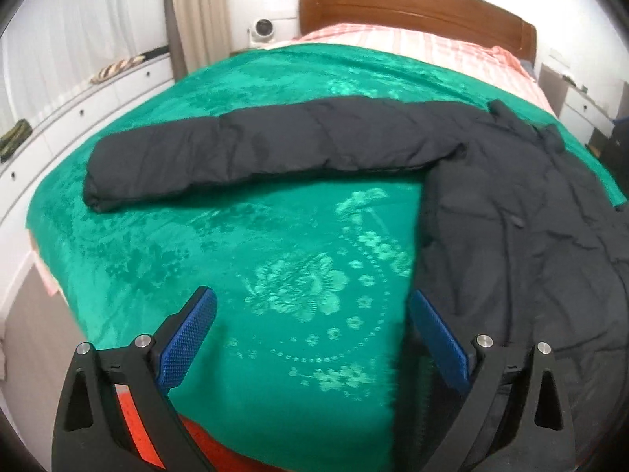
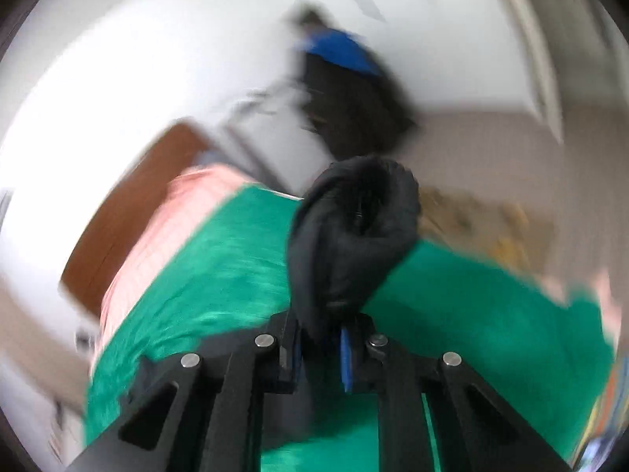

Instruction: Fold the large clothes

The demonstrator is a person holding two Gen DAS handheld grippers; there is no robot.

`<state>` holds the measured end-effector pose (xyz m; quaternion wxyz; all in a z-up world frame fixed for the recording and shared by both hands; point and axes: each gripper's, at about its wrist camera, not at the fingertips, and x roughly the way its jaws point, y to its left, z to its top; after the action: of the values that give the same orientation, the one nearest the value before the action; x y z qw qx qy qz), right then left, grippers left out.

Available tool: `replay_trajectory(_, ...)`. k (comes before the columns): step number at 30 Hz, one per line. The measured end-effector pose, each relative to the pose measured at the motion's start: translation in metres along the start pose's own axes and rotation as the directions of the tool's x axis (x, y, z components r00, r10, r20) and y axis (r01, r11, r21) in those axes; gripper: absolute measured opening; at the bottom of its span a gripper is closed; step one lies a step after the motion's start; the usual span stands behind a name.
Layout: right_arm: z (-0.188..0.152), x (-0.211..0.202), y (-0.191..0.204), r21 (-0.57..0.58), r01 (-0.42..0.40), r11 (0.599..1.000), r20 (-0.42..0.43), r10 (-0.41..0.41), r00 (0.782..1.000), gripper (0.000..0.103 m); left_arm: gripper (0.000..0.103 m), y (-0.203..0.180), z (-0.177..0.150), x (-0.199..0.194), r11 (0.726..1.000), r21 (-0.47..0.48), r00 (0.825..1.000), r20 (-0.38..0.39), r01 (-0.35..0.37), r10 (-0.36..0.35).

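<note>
- The black puffer coat [image 1: 523, 212] lies on the green blanket [image 1: 243, 259], its body ahead and to the right of the left gripper [image 1: 312, 332], with one sleeve [image 1: 251, 157] stretched flat across the blanket well ahead of the claw.
- The left gripper has its blue pads [image 1: 188, 342] spread wide apart and holds nothing; its right pad sits just beside the coat's near edge.
- The right gripper [image 2: 320, 344] is clamped on a bunched fold of the coat [image 2: 350, 236], which stands up in front of its fingers (that view is motion-blurred, so which part of the coat it holds is unclear).
- Judging by its look, the coat is soft, bulky and light, with a smooth shell that may slide between pads.
- A deep bite on a seam, cuff or hem edge should hold better than puffy filling.
</note>
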<state>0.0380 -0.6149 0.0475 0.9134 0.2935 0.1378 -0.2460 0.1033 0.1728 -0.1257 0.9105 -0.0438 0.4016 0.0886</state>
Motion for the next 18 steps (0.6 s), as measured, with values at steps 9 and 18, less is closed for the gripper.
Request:
replay_trajectory(9, -0.075, 0.004, 0.335, -0.403, -0.462, 0.79, -0.189, 0.422, 0.887, 0.015, 0.099, 0.007, -0.002, 0.007, 1.0, -0.015, 1.0, -0.023, 0.011, -0.011)
replay_trajectory(18, -0.274, 0.095, 0.393, -0.197, -0.601, 0.775, -0.601, 0.389, 0.698, 0.076, 0.099, 0.008, -0.003, 0.011, 0.999, -0.018, 0.999, -0.043, 0.026, -0.027)
